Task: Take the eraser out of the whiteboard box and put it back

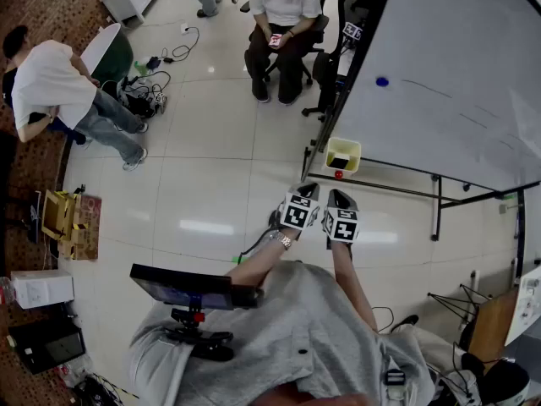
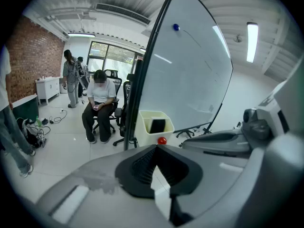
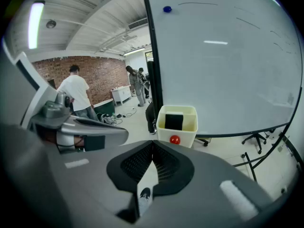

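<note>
A pale yellow box point(image 1: 352, 148) hangs at the whiteboard's point(image 1: 456, 83) lower left corner, with a red knob point(image 1: 339, 174) under it. The black eraser point(image 1: 340, 161) stands upright inside the box. My left gripper point(image 1: 308, 189) and right gripper point(image 1: 337, 197) hover side by side just short of the box, both shut and empty. In the left gripper view the closed tips point(image 2: 156, 146) point at the box point(image 2: 146, 127) and eraser point(image 2: 157, 125). The right gripper view shows its closed tips point(image 3: 153, 142) just below the box point(image 3: 189, 125) and eraser point(image 3: 174, 121).
A person sits on an office chair point(image 1: 281, 24) behind the board's left edge. Another person point(image 1: 59, 87) bends over cables point(image 1: 145, 91) at the left. The board's stand legs point(image 1: 436, 203) run along the floor to the right. A cardboard box point(image 1: 72, 224) sits far left.
</note>
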### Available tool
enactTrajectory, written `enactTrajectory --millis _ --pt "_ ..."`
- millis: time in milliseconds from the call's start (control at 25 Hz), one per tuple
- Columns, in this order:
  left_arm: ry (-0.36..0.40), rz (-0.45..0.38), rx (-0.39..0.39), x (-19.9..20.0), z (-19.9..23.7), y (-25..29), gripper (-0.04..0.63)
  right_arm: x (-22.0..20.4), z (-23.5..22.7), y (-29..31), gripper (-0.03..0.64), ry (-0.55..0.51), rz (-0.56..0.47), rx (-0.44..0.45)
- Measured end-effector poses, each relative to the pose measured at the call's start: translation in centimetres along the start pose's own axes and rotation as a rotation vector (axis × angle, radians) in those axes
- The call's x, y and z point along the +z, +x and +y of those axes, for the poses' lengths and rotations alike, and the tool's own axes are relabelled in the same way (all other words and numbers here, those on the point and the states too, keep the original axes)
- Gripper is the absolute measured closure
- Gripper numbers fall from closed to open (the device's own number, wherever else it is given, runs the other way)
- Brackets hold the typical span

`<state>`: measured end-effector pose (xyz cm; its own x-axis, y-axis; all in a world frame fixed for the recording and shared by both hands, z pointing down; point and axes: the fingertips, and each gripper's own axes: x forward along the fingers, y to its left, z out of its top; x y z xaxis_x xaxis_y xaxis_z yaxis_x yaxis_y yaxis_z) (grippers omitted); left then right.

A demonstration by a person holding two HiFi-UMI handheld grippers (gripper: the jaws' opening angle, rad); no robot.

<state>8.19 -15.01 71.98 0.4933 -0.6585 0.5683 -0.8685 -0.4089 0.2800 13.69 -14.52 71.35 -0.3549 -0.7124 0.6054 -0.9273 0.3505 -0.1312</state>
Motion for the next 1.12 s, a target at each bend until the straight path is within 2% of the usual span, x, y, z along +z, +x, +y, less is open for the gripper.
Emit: enactTrajectory --millis 160,200,240,280,400,520,680,960,1120 --pt "-0.009 -0.035 -0.001 5.5 5.2 0.9 0.589 3.3 -2.5 3.5 0.593 0.051 -0.004 -0.104" --pt "-0.001 -0.039 -0.008 6.6 6.2 1.2 0.589 3.8 -3.0 4.4 0.569 0.059 0.007 -0.124" --pt "0.004 -0.039 -0.014 7.5 7.0 1.5 0.589 4.1 -3.3 5.2 0.5 0.07 0.022 -0.139" --pt "0.006 -0.034 -0.023 8.0 7.7 1.7 0.589 4.2 -3.6 5.7 0.439 0.083 0.036 -0.152" --pt "0.0 -0.003 -0.051 7.7 9.0 2.6 0.589 4.0 -3.9 6.5 0.399 0.12 0.057 -0.178" --pt "-0.004 0.042 -0.076 7.0 9.4 3.9 0.589 3.7 -3.9 7.7 0.357 0.134 0.089 -0.163" --pt "0.003 0.06 -0.103 7.4 8.9 5.7 0.589 3.3 -5.0 9.6 0.345 0.138 0.134 -0.157" --pt "0.001 0.056 -0.086 8.6 10.0 6.7 0.589 1.9 -5.7 11.0 0.344 0.139 0.232 -0.139" --pt "-0.008 0.049 -0.078 9.5 10.1 7.4 0.589 4.7 -4.8 8.6 0.347 0.114 0.218 -0.068"
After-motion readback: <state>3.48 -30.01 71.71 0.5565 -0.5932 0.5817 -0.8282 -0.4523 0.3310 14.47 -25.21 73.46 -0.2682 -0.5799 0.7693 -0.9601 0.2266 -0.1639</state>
